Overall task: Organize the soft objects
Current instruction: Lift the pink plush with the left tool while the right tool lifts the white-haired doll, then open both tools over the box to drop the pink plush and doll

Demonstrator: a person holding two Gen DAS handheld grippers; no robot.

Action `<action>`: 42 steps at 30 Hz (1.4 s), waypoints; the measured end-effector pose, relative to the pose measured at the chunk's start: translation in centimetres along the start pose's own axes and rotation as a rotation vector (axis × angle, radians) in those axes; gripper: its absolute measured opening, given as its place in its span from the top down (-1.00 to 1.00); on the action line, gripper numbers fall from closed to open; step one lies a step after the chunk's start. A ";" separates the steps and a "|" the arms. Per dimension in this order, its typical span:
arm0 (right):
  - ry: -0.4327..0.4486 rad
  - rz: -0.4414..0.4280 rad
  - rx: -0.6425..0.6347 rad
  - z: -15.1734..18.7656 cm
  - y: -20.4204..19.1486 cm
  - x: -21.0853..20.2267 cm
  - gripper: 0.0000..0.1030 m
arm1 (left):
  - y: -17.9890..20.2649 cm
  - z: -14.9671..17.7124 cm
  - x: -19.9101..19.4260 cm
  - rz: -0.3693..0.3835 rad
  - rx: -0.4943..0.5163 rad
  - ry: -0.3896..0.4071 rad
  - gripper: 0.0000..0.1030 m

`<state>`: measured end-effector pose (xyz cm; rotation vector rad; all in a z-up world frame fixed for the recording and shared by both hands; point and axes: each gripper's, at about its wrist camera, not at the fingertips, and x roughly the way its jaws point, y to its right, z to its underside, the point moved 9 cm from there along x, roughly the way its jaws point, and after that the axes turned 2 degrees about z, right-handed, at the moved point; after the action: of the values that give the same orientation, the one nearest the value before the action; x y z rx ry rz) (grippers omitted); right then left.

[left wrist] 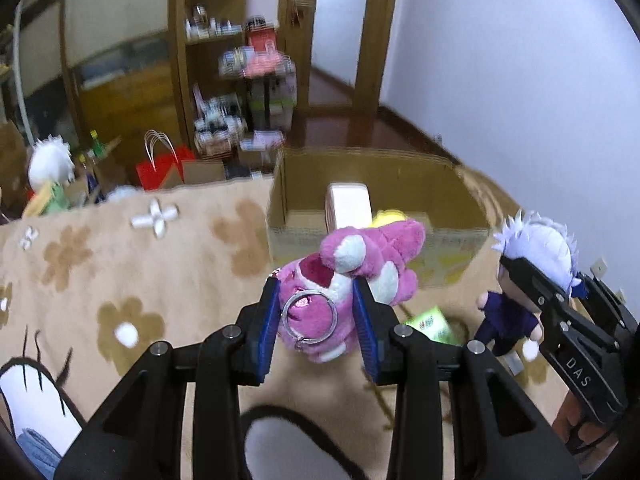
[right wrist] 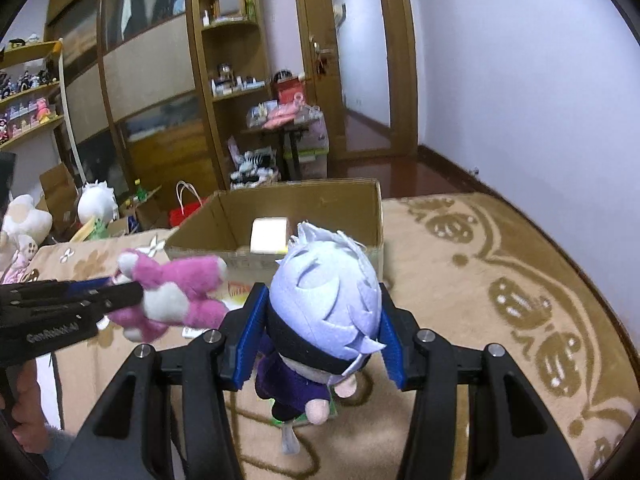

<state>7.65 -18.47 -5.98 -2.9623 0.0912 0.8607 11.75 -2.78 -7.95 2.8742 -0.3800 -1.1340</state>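
The left gripper [left wrist: 316,320] clamps the pink bear [left wrist: 352,276] by its body, and the right gripper [right wrist: 320,332] squeezes the white-haired doll [right wrist: 324,312] at the head. Both hang lifted above the blanket [left wrist: 120,264], with the open cardboard box [right wrist: 304,204] at twelve o'clock, probably their destination.

Bear plush [left wrist: 352,276] left of doll [left wrist: 520,280], cardboard box [left wrist: 460,184] behind both

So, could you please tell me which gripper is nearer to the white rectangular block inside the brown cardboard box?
Hard to call; perhaps the left gripper, whose pink plush bear reaches the box rim before the block. The right gripper, holding the white-haired doll, sits similarly short of it.
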 end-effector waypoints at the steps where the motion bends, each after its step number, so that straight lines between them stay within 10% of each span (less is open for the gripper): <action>1: 0.012 0.002 -0.003 -0.3 0.0 -0.2 -0.05 | -0.1 -0.5 -0.3 -0.005 0.000 0.024 0.34; 18: 0.155 -0.009 -0.028 -5.4 -0.6 -1.3 -0.05 | -0.3 -5.7 -1.4 -0.051 0.046 0.257 0.33; 42: 0.161 0.029 -0.082 -7.5 0.4 4.5 -0.06 | 0.8 -7.5 4.3 -0.074 0.108 0.267 0.32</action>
<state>15.43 -19.61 -2.13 -3.1104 0.1088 0.6424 19.67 -5.05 -5.17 3.1023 -0.3344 -0.7420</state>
